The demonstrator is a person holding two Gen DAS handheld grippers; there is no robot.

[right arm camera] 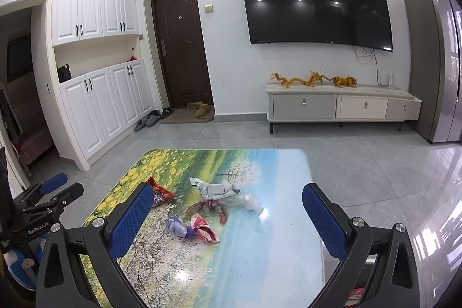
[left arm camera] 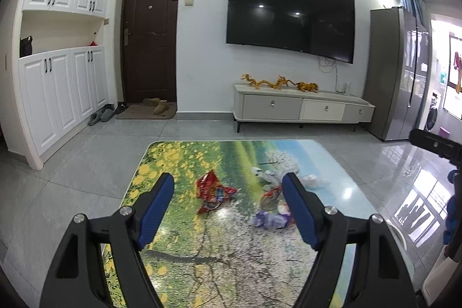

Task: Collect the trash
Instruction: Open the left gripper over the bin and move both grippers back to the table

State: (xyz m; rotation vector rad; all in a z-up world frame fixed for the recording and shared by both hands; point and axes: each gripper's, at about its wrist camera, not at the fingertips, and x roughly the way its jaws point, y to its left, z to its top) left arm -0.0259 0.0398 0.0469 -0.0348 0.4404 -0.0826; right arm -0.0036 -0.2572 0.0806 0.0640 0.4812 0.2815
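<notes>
- A living room with a grey tiled floor is seen, and a low desk (right arm camera: 260, 264) with a glossy landscape print carries the trash.
- The left hand-held gripper (left arm camera: 228, 210) is held wide open above the near part of the desk, and nothing is held between its blue pads.
- The red snack wrapper (left arm camera: 212, 191) lies ahead of it, between the lines of the two fingers, but it is not yet touched.
- The right hand-held gripper (right arm camera: 228, 221) is also spread wide and empty; the purple wrapper (right arm camera: 180, 227) and the red-and-white wrapper (right arm camera: 203, 227) lie just ahead, between its fingers.
- Further ahead of the right hand-held gripper a white crumpled paper (right arm camera: 215, 189) and a clear plastic bag (right arm camera: 249, 201) are found, close to each other.
- For a good grasp, it is judged that one piece should be chosen, the pads lowered on both sides of it, and the fingers closed only when the raised folds are between them.
- The wrappers are thin and may slide on the glossy top, so a slow approach is advised.
- No bin can be identified with certainty in either view.
</notes>
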